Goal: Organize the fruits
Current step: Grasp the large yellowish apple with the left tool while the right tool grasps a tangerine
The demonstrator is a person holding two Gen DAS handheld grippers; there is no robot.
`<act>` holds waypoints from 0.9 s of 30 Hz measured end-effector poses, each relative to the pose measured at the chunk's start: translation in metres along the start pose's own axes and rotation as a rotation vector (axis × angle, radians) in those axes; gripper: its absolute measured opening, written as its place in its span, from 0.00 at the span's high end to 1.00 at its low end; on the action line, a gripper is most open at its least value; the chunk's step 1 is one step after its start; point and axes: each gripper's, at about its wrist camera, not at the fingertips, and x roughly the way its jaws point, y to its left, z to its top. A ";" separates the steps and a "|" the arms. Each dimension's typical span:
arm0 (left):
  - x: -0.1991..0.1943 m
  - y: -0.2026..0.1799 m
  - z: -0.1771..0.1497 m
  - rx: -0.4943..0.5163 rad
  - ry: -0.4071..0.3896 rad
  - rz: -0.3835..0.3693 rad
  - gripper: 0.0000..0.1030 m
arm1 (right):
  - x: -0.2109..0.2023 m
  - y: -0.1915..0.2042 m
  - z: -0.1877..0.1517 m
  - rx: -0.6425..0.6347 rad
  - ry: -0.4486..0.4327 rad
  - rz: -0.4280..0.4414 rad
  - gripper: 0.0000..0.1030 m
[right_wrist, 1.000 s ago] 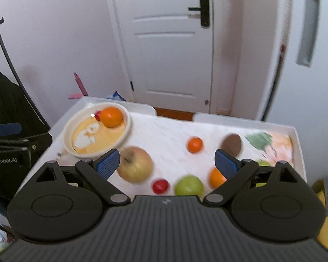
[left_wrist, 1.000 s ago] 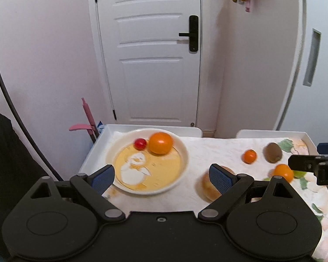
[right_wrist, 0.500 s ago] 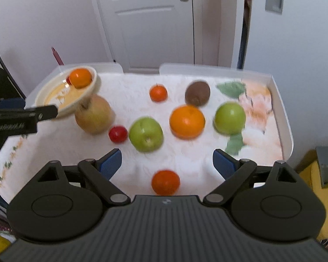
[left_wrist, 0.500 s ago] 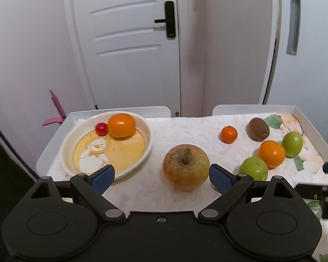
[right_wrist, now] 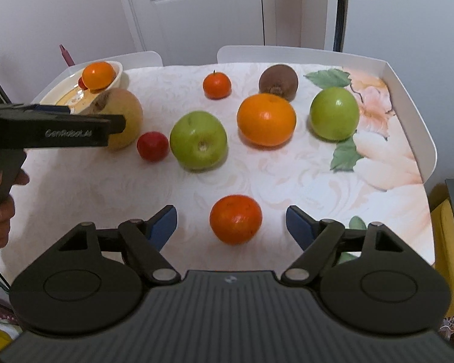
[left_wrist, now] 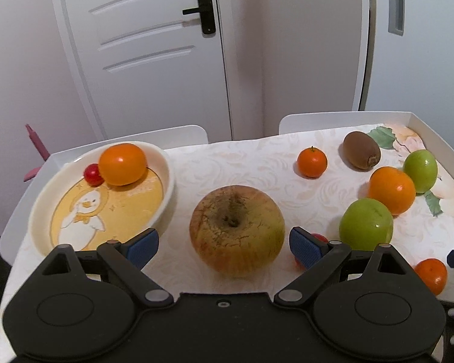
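Note:
My left gripper [left_wrist: 224, 246] is open with a big russet apple [left_wrist: 236, 230] between its fingers, not gripped. To its left a white duck plate [left_wrist: 166, 181] holds an orange [left_wrist: 122, 164] and a small red fruit [left_wrist: 93, 174]. My right gripper [right_wrist: 231, 222] is open around a small orange mandarin [right_wrist: 235, 218] on the cloth. Beyond it lie a green apple [right_wrist: 198, 139], a red cherry tomato [right_wrist: 152, 145], a large orange [right_wrist: 266, 119], a second green apple [right_wrist: 334, 113], a kiwi [right_wrist: 277, 82] and a small mandarin [right_wrist: 216, 85].
The fruits sit on a floral cloth in a white tray with a raised rim [right_wrist: 408, 96]. The left gripper's body [right_wrist: 54, 130] reaches in from the left in the right wrist view. A white door and walls stand behind the table.
Both grippers have moved forward and lower toward the table. The russet apple now sits between the left fingers and the mandarin between the right fingers. Both stay open.

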 end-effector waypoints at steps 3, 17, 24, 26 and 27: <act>0.009 -0.002 0.001 0.010 0.007 -0.004 0.07 | 0.003 0.000 -0.001 0.006 0.003 -0.001 0.15; 0.031 -0.001 -0.001 -0.007 0.017 -0.059 0.22 | 0.007 -0.003 -0.003 0.020 -0.003 -0.011 0.23; 0.027 -0.002 -0.002 -0.008 0.029 -0.055 0.23 | 0.007 -0.003 -0.001 0.016 -0.007 -0.012 0.29; 0.024 -0.001 -0.003 -0.002 0.031 -0.053 0.23 | 0.008 -0.004 0.000 0.014 -0.007 -0.012 0.31; 0.023 -0.001 -0.004 0.001 0.031 -0.050 0.23 | 0.008 -0.004 0.000 0.012 -0.007 -0.013 0.32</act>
